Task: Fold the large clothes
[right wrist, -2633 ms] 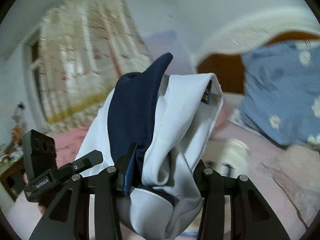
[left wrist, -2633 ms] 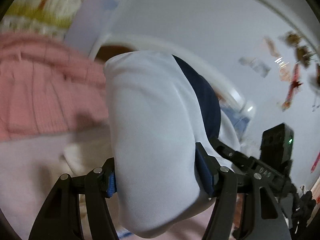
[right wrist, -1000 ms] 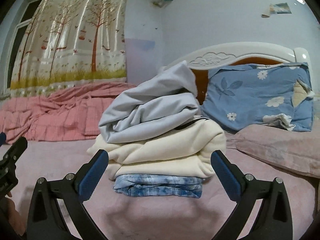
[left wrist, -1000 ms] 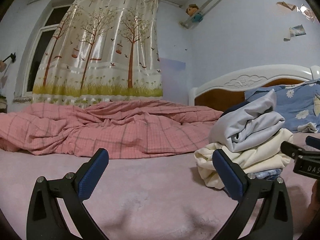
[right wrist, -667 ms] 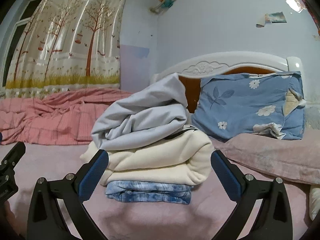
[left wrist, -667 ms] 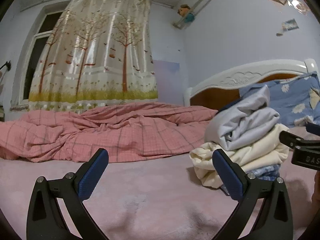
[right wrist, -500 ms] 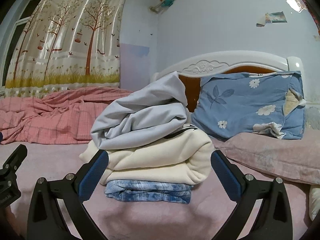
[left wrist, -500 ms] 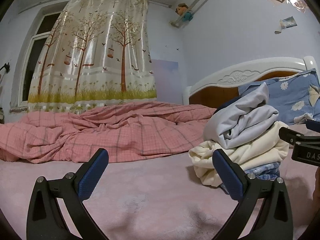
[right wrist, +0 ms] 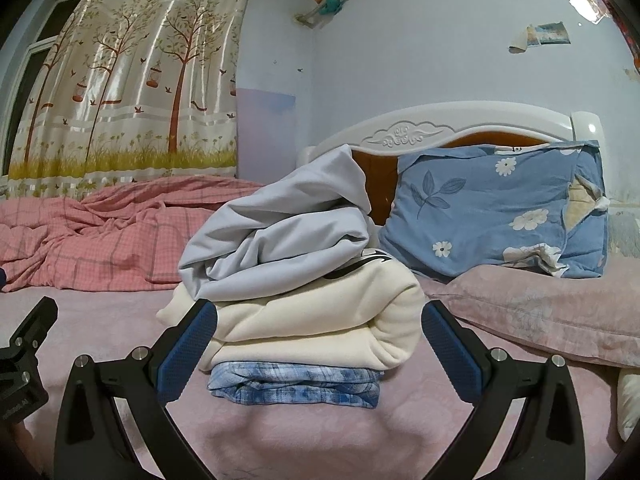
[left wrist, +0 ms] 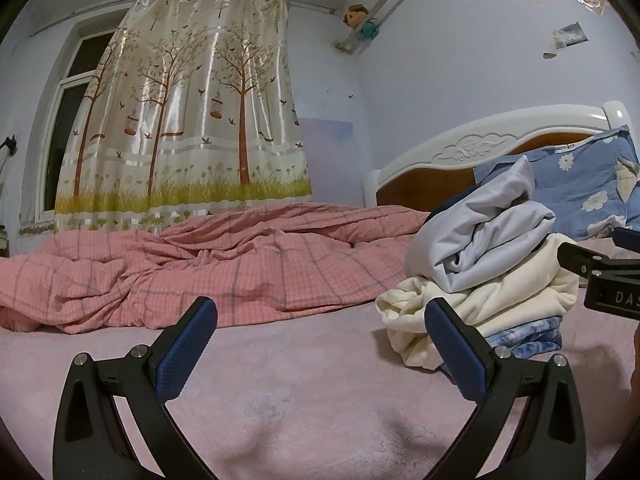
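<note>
The left hand-held gripper (left wrist: 320, 340) is wide open and holds nothing. Its two blue pads (left wrist: 186, 346) stand far apart over the pink bed sheet (left wrist: 280, 400). The right hand-held gripper (right wrist: 318, 344) is wide open too, and it is empty.

In the right wrist view, a pile of folded clothes sits on the bed, right in the middle, in the gap between the open jaws but not touching them. At the bottom lies a blue checked piece (right wrist: 296, 386). On top of it is a thick cream sweater (right wrist: 320, 320), folded flat. On the very top is a pale grey-white garment (right wrist: 280, 232), bunched up, with one corner poking up toward 12 o'clock. A bit of dark blue cloth shows at its back in the left wrist view.

In the left wrist view the same pile (left wrist: 480, 276) is at about 3 o'clock, just behind the right-side pad.

A blue flower pillow (right wrist: 500, 212) leans on the white headboard (right wrist: 420, 128) at about 2 o'clock from the pile. A pink checked blanket (left wrist: 200, 268) lies crumpled at 9 o'clock. A tree curtain (left wrist: 180, 120) hangs behind it.
</note>
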Motion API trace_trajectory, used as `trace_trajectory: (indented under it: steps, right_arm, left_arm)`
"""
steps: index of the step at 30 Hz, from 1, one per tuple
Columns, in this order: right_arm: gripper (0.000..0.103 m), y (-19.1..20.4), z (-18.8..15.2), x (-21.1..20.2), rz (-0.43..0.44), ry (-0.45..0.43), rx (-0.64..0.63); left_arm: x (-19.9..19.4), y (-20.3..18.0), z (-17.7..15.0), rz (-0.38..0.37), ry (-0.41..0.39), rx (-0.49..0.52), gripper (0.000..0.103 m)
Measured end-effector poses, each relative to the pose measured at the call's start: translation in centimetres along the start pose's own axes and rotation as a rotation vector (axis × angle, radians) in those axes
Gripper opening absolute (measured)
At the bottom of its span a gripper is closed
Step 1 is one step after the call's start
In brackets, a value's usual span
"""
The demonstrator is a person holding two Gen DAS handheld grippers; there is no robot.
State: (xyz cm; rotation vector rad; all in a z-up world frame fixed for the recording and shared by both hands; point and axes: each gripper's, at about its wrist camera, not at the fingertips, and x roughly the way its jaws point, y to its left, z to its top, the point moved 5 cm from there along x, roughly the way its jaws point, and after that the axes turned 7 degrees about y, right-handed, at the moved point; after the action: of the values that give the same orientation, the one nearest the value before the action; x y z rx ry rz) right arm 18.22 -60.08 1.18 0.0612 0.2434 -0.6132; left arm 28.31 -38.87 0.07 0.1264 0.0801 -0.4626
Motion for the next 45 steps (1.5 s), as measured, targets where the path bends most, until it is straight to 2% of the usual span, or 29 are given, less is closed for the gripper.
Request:
trace_trajectory:
  steps: [15, 19, 45]
  right_arm:
    - [0.103, 0.3, 0.0, -0.2, 0.004, -0.01, -0.035]
    - [0.103, 0.5, -0.1, 0.0, 0.008, 0.004, -0.029]
    - [0.103, 1.3, -0.4, -0.5, 0.015, -0.001, -0.049]
  left_arm:
    - [0.1, -0.1, -0.2, -0.003, 0.018, 0.008, 0.103]
    - [-0.2, 0.2, -0.1, -0.016, -0.004, -0.011, 0.103]
    - [-0.6, 0.3, -0.1, -0.014, -0.007, 0.001, 0.103]
